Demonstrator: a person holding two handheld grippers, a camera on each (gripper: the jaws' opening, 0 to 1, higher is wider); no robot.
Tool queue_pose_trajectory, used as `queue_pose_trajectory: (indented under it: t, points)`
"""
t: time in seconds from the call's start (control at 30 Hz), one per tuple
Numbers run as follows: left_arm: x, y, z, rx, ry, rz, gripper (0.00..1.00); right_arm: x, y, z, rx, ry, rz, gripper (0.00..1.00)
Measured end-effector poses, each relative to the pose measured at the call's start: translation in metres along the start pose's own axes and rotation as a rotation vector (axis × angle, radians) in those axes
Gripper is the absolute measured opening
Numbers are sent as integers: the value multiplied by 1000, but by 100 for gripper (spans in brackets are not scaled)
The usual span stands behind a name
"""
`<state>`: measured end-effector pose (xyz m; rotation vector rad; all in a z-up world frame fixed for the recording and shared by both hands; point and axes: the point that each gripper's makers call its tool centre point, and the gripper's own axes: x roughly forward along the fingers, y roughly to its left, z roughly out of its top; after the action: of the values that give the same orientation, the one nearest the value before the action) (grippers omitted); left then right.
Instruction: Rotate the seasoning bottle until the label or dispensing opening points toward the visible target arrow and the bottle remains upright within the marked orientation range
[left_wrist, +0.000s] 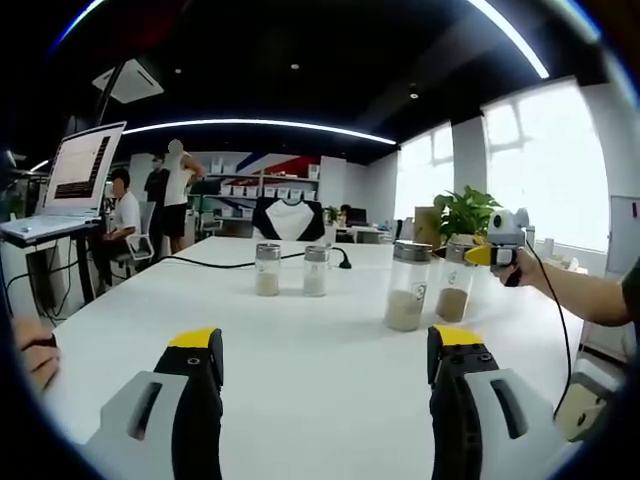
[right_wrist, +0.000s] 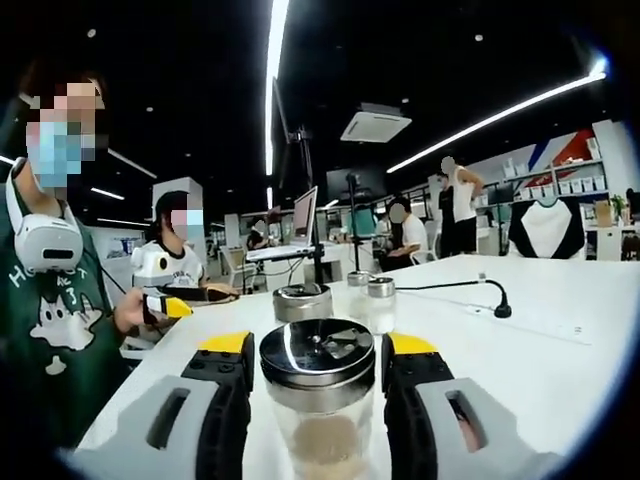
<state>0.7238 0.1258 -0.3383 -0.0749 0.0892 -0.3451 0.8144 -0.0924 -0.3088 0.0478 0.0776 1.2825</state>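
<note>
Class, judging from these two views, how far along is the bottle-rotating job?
Early. The right gripper brackets one seasoning bottle, which stands upright; contact is unclear. The left gripper is open over the white table. No target arrow is visible, so alignment cannot be judged. Rotating remains.

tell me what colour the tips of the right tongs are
Yellow tips on black jaws, either side of the seasoning bottle; clearest in the right gripper view of the right tongs.
</note>
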Motion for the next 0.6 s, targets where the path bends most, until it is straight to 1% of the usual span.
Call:
queue_pose_trajectory:
  t: [0.1, 0.37, 0.6]
  points:
    - [0, 1, 0, -1, 0, 2, 88, -1, 1, 0, 4, -1, 7, 43]
    - [-1, 0, 0, -2, 1, 2, 88, -2, -2, 0, -32, 2, -1, 42]
    - [0, -2, -1, -4, 4, -3, 88, -3, -5, -1, -43, 7, -5, 42]
